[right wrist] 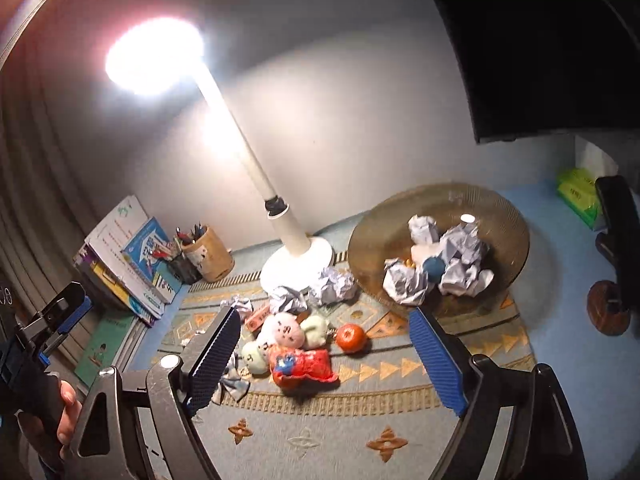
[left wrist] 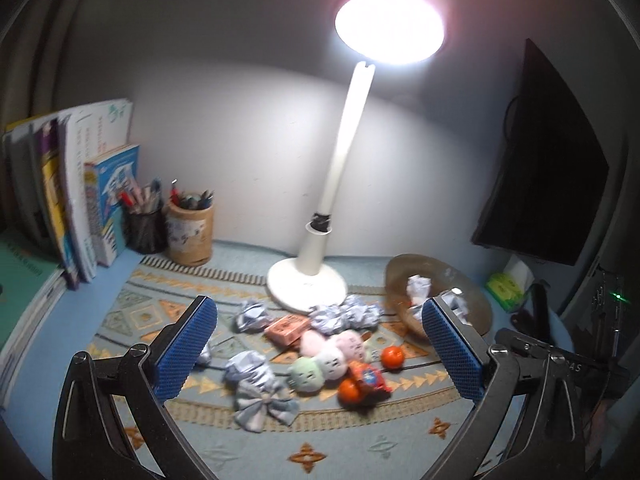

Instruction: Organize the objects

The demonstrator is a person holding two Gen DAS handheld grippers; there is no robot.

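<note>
On the patterned mat [left wrist: 360,440] lies a pile: crumpled paper balls [left wrist: 251,316], an orange box [left wrist: 287,328], pastel plush toys [left wrist: 328,360], two oranges [left wrist: 393,357], a red snack packet [left wrist: 370,376] and a grey bow [left wrist: 264,404]. My left gripper [left wrist: 320,308] hovers open in front of the pile, holding nothing. My right gripper [right wrist: 324,316] is open too, with the red packet [right wrist: 302,364] and plush toys [right wrist: 282,330] beyond its fingers. An amber glass bowl [right wrist: 500,216] at the right holds crumpled paper [right wrist: 460,248]. The left gripper's blue pad [right wrist: 82,308] shows at the left edge.
A lit white desk lamp [left wrist: 308,280] stands behind the pile. Books [left wrist: 80,200] and two pen holders [left wrist: 190,236] line the back left. A dark monitor [left wrist: 552,160], a green tissue pack [right wrist: 580,196] and a round brown stand [right wrist: 608,308] are at the right. A hand [right wrist: 66,412] grips the left handle.
</note>
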